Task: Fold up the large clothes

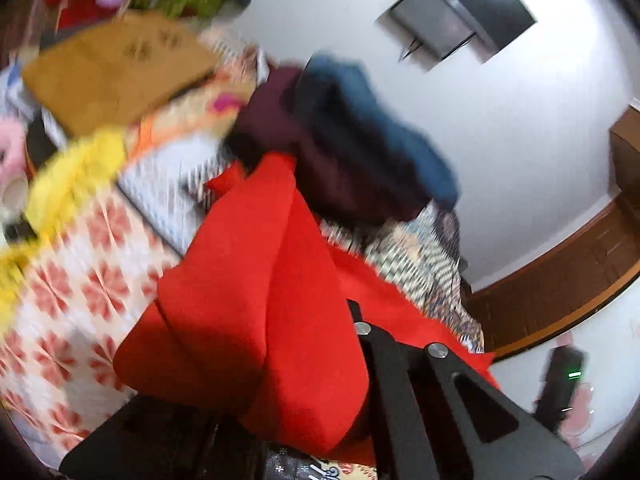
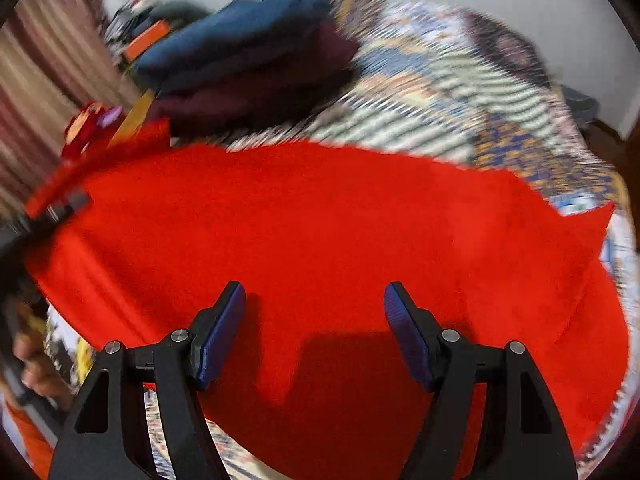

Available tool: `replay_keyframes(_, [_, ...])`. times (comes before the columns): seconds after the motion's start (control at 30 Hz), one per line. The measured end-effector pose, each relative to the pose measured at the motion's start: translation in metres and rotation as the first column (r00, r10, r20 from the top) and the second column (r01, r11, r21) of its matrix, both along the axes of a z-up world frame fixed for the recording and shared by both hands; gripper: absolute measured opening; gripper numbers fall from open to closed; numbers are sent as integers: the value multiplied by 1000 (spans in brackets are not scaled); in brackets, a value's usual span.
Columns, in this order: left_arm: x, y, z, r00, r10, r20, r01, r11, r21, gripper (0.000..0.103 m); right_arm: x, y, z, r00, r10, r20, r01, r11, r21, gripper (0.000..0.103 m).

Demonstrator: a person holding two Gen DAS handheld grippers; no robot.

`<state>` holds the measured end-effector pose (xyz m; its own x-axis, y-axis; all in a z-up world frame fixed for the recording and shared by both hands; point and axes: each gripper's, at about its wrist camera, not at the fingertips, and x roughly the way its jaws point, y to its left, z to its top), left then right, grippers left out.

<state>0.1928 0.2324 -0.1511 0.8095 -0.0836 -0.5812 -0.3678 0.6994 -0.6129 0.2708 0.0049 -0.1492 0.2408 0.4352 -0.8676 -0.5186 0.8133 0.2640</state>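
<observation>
Red cloth (image 2: 320, 220): soft, light, probably limp; hold at edges. Right gripper (image 2: 315, 332) spread empty; left gripper (image 1: 320, 360) pinching a bunched fold.

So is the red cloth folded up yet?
Not yet. The red cloth is mostly spread over the bed, one part lifted and bunched.

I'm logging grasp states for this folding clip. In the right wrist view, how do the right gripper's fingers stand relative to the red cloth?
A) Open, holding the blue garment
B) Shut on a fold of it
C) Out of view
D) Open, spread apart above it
D: the right gripper has its blue-padded fingers spread wide apart with nothing between them, and the red cloth lies spread beneath on the patterned bedspread.
</observation>
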Motion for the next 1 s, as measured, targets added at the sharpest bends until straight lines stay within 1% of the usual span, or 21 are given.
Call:
replay_keyframes(0.07, [-7, 0, 20, 999, 8, 34, -9, 999, 49, 2, -8, 15, -10, 999, 38, -31, -38, 999, 18, 69])
replay_keyframes(0.17, [-12, -4, 44, 998, 3, 69, -10, 995, 97, 1, -19, 27, -10, 995, 97, -26, -96, 995, 31, 69])
replay_keyframes(0.23, [-13, -13, 54, 997, -9, 79, -2, 992, 127, 1, -21, 25, -6, 993, 116, -29, -115, 992, 44, 69])
replay_keyframes(0.3, [-11, -22, 62, 996, -33, 86, 20, 989, 149, 1, -18, 13, 0, 992, 114, -46, -110, 991, 74, 69])
replay_keyframes(0.37, [-2, -39, 70, 993, -67, 93, 50, 984, 172, 1, -12, -8, 9, 996, 76, -53, -69, 990, 121, 69])
replay_keyframes(0.43, [12, -56, 78, 990, -108, 95, 88, 978, 191, 1, -5, -41, 22, 1000, 3, -25, 1, 987, 160, 69])
replay_keyframes(0.47, [20, -66, 81, 987, -129, 95, 108, 974, 198, 1, -4, -52, 27, 1000, -26, -9, 27, 985, 169, 69])
replay_keyframes(0.5, [29, -78, 83, 983, -156, 95, 134, 969, 207, 1, -2, -74, 33, 997, -80, 20, 75, 982, 174, 69])
replay_keyframes(0.57, [47, -112, 87, 970, -225, 91, 199, 952, 234, 1, 1, -105, 39, 985, -160, 66, 148, 977, 152, 69])
replay_keyframes(0.63, [62, -150, 83, 950, -304, 72, 276, 925, 261, 1, 3, -142, 40, 963, -248, 107, 237, 965, 109, 69])
replay_keyframes(0.7, [76, -187, 68, 924, -383, 25, 362, 892, 269, 2, 5, -171, 36, 945, -310, 107, 302, 949, 88, 69])
replay_keyframes(0.73, [85, -208, 53, 903, -430, -17, 419, 871, 254, 2, 6, -182, 35, 937, -333, 100, 326, 942, 85, 69])
replay_keyframes(0.8, [99, -241, 20, 851, -513, -111, 524, 828, 200, 2, 3, -205, 32, 923, -376, 84, 369, 925, 84, 69])
replay_keyframes(0.83, [104, -253, 3, 820, -551, -155, 571, 804, 164, 2, 1, -215, 30, 916, -394, 79, 388, 918, 81, 69])
replay_keyframes(0.87, [108, -264, -14, 782, -589, -203, 617, 777, 126, 2, -2, -223, 29, 911, -406, 77, 400, 913, 79, 69])
replay_keyframes(0.9, [110, -271, -26, 751, -615, -240, 649, 756, 92, 3, -5, -229, 29, 907, -414, 78, 408, 910, 78, 69])
replay_keyframes(0.93, [110, -276, -40, 723, -632, -277, 671, 738, 67, 6, -3, -231, 30, 905, -418, 79, 412, 908, 77, 69])
replay_keyframes(0.97, [108, -278, -45, 719, -629, -296, 675, 734, 79, 8, -5, -234, 31, 904, -420, 81, 415, 907, 77, 69])
replay_keyframes(1.0, [106, -280, -44, 718, -630, -297, 679, 728, 98, 9, -6, -236, 33, 904, -420, 83, 414, 907, 80, 69])
